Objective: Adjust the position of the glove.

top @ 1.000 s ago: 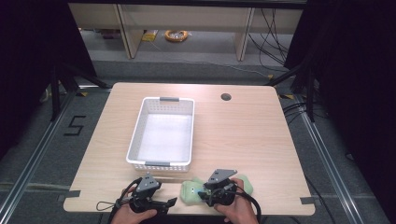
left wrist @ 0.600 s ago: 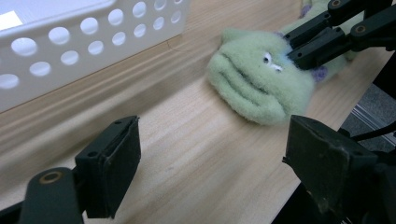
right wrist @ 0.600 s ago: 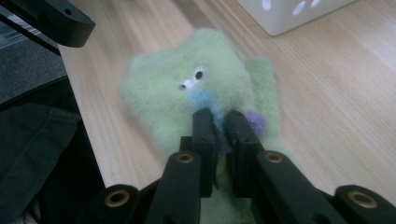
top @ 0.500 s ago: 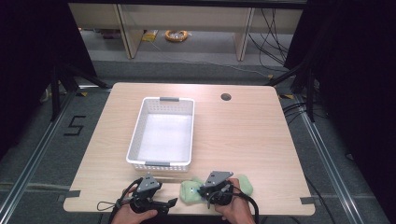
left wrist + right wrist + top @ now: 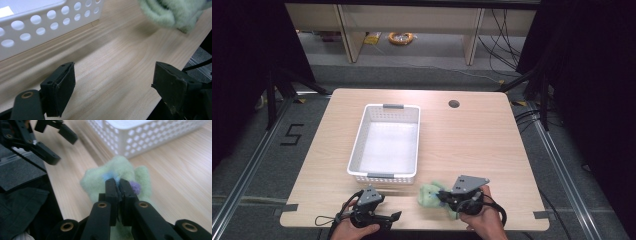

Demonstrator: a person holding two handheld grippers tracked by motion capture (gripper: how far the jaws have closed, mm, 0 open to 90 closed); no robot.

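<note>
- Plush toy (image 5: 117, 173), pale green and fuzzy, sits at the near table (image 5: 472, 140) edge, just right of the white basket (image 5: 384, 142); I judge it light, soft and squashy, best pinched in a thick fold.
- My right claw (image 5: 118, 187) is clamped on its fluff.
- My left claw (image 5: 112, 87) gapes wide, holding nothing.
- Right gripper view reveals blue and purple spots; the high view blurs them.

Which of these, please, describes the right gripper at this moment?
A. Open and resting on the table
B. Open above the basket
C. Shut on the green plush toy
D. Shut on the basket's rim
C: in the right gripper view, the right gripper has its jaws pressed together on the green plush toy, short of the white basket.
</note>
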